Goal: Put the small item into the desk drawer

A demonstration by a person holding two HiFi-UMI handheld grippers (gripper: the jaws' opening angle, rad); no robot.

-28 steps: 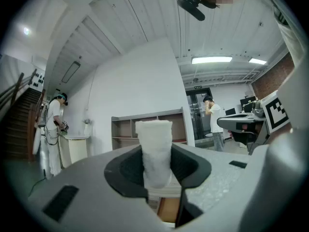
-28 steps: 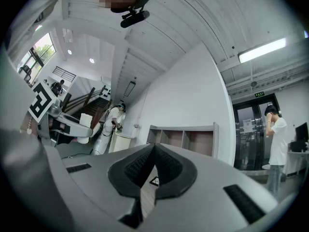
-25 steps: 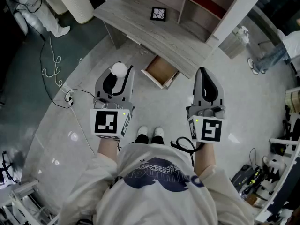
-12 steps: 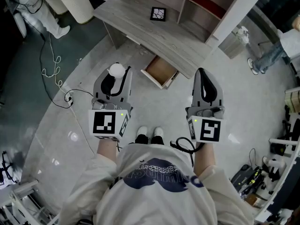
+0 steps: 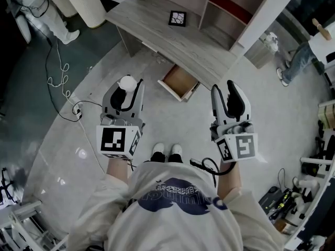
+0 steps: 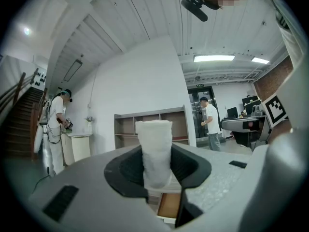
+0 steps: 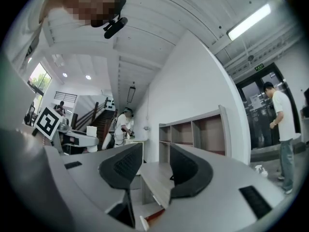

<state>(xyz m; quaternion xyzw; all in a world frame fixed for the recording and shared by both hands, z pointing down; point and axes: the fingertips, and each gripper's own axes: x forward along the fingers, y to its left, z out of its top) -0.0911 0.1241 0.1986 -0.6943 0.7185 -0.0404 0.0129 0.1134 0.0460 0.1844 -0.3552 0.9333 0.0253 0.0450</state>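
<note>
Left tool (image 5: 128,84) grips the white roll (image 6: 154,151); right tool (image 5: 225,89), empty, has just opened wide.

- The desk (image 5: 157,30) is standing ahead of the person, at the top of the head view.
- The drawer (image 5: 179,81) is standing pulled out below the desk's front edge.
- A marker tile (image 5: 177,18) is lying on the desk top, behind the drawer.
- A shelf unit (image 5: 225,7) is rising at the desk's back edge, right of the tile.
- The small item (image 5: 126,81) is sitting between the jaws of the left gripper (image 5: 128,86), left of the drawer.
- A cable (image 5: 58,72) is lying on the floor, further left.
</note>
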